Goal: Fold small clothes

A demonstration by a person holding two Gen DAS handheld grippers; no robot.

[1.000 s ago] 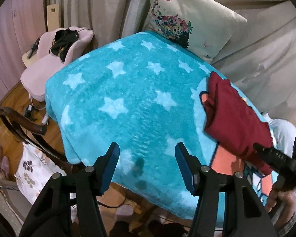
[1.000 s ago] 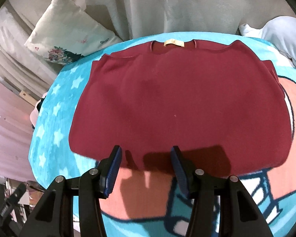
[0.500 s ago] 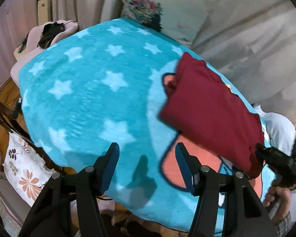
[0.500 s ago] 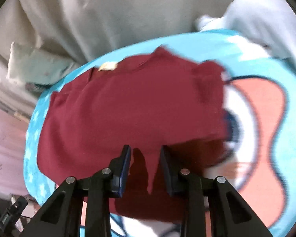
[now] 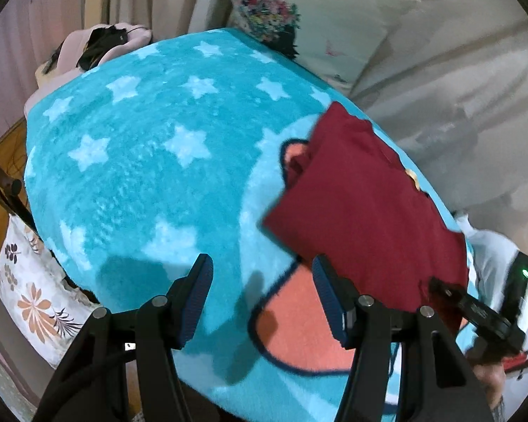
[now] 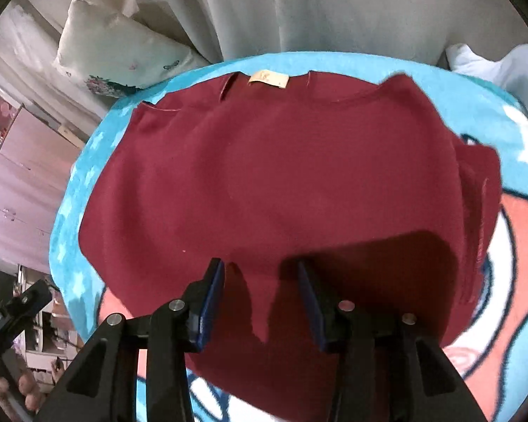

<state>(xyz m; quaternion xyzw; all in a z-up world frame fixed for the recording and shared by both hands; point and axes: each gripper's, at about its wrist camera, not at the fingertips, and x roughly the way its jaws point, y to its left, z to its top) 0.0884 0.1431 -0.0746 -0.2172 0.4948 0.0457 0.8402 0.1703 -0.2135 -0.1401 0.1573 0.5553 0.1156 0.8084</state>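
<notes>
Dark red shirt (image 6: pixel 281 183), spread flat, tan neck label (image 6: pixel 268 79) far side

Matt knit shirt (image 6: pixel 281 183) (maroon); fuzzy fleece blanket (image 5: pixel 140 183), plastic gripper (image 6: pixel 260 299).

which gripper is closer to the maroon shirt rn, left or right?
Right. The right gripper is over the maroon shirt's near hem, jaws open. The left gripper hangs open over the blue star blanket, beside the shirt's near corner.
</notes>
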